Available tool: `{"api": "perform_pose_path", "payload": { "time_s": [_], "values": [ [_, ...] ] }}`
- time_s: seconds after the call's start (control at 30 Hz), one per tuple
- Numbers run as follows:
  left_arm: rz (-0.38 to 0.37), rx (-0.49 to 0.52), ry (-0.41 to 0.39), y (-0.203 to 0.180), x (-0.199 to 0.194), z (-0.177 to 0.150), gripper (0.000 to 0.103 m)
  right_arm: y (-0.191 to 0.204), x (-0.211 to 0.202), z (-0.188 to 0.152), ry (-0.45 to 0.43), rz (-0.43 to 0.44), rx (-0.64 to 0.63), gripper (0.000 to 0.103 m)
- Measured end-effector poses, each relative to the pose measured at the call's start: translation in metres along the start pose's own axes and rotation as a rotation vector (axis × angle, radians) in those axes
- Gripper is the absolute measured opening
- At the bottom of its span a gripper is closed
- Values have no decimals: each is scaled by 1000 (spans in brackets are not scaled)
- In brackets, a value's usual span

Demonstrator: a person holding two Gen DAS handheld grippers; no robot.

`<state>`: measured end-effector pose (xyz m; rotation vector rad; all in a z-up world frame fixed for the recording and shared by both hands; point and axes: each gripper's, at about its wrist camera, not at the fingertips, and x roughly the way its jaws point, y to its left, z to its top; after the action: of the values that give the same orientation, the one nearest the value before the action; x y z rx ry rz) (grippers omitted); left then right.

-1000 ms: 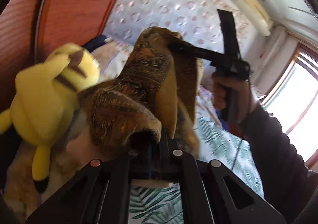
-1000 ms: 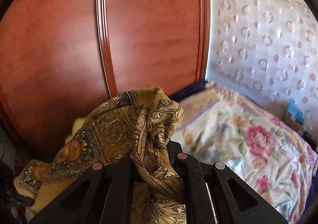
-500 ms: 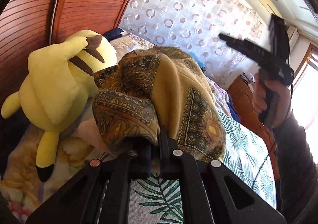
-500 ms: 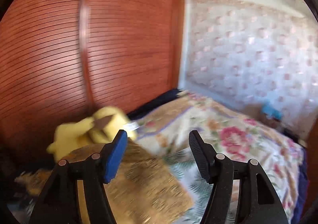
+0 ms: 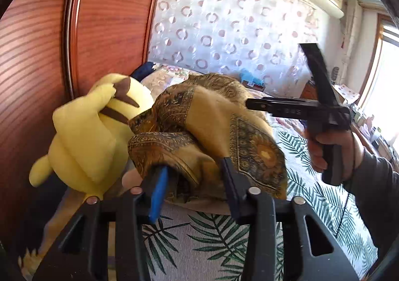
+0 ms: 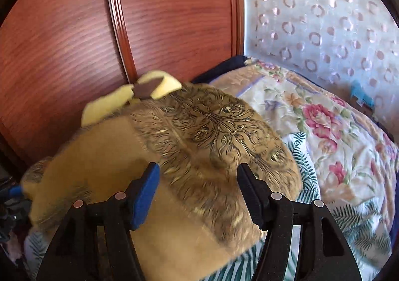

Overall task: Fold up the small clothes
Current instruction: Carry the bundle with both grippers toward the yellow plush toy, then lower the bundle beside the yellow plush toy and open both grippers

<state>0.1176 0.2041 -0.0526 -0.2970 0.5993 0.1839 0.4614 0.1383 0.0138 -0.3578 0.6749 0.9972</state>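
Observation:
A golden-brown patterned scarf lies bunched in a heap on the bed; it also fills the middle of the right wrist view. My left gripper is open, its fingers on either side of the scarf's near folds, a fold draped over the left fingertip. My right gripper is open and empty just above the scarf. In the left wrist view the right gripper hangs over the scarf's right side, held by a hand.
A yellow plush toy leans on the wooden headboard left of the scarf. The bed has a palm-leaf sheet and a floral quilt. A curtain hangs behind.
My right gripper let go of the scarf and opened, then came back low over it. My left gripper opened. The scarf dropped from being held up into a heap.

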Motion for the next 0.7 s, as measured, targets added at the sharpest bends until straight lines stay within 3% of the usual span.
{"api": "perform_pose_path", "payload": {
  "time_s": [0.03, 0.07, 0.23, 0.7],
  "values": [
    [0, 22, 0, -3, -5, 0, 66, 4, -8, -5, -15, -7, 4, 66],
    [5, 41, -12, -6, -10, 0, 82, 6, -20, -10, -31, -19, 9, 66],
    [33, 134, -82, -27, -37, -1, 89, 26, -85, -44, -100, -83, 55, 66],
    [-90, 201, -148, -97, -86, -13, 89, 101, -229, -161, -235, -295, 209, 66]
  ]
}}
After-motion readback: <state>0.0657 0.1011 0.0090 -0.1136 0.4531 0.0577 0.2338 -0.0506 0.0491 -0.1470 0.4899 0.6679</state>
